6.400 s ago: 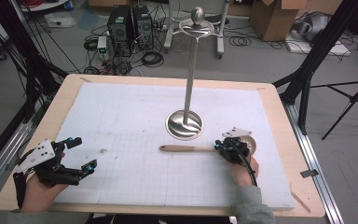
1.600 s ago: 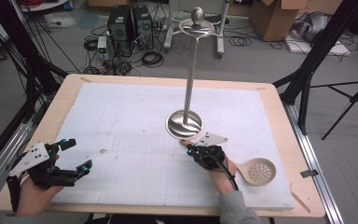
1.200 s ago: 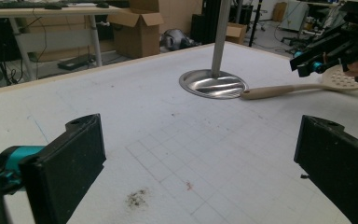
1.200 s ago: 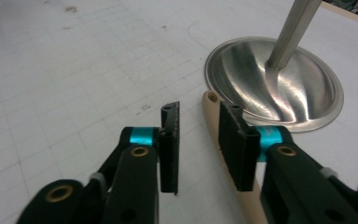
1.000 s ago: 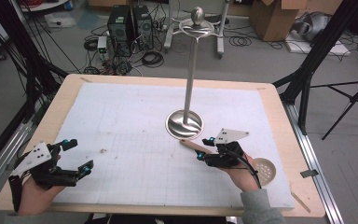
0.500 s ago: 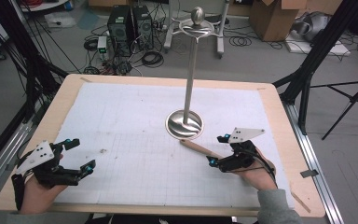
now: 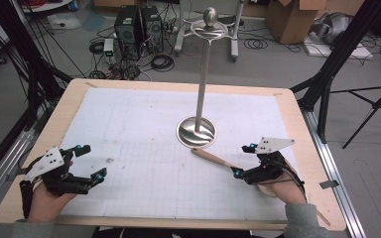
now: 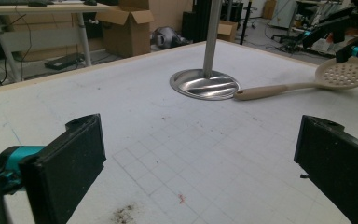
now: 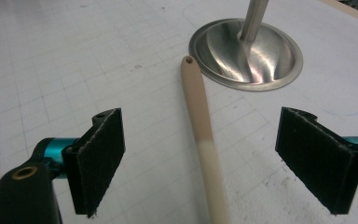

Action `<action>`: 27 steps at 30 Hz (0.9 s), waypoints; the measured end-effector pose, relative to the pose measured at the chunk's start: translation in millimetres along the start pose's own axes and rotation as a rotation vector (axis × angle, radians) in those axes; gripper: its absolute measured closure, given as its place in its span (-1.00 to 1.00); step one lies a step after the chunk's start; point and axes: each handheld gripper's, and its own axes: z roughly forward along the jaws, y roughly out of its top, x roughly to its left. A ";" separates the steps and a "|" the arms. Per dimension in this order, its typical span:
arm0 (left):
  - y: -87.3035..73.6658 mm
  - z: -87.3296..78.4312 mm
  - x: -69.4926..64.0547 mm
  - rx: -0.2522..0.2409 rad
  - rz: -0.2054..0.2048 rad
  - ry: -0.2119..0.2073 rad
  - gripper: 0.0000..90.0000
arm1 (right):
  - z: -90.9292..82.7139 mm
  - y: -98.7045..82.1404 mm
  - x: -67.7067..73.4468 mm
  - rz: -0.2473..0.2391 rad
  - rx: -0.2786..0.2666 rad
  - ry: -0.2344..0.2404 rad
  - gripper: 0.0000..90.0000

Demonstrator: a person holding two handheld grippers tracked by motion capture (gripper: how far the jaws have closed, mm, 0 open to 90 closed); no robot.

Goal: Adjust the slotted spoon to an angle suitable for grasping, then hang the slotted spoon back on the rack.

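The slotted spoon (image 8: 298, 84) lies flat on the tabletop (image 7: 144, 119) near the right edge, its handle tip just beside the base of the metal stand (image 7: 197, 132). The right tool (image 7: 245, 159) has just been opening; its jaws stand wide on either side of the handle, not pressing it. The left tool (image 7: 92, 161) rests open and empty near the front left corner. Risk: closing off-centre could push the handle sideways against the stand base.
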 end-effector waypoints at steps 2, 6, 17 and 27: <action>-0.1 1.2 0.7 0.001 -0.002 -0.005 -0.95 | -2.1 0.0 -1.5 0.007 0.004 0.000 -0.67; 0.3 2.5 1.6 -0.004 -0.006 -0.013 -0.95 | -5.0 0.3 -5.3 0.015 0.017 -0.007 -0.67; -0.4 2.9 0.5 0.004 -0.003 -0.008 -0.95 | -8.5 -0.7 -9.8 0.002 0.057 -0.001 -0.67; 0.0 -0.4 -0.3 -0.002 -0.001 -0.005 -0.95 | -1.8 -0.5 -14.7 -0.004 0.107 0.019 -0.67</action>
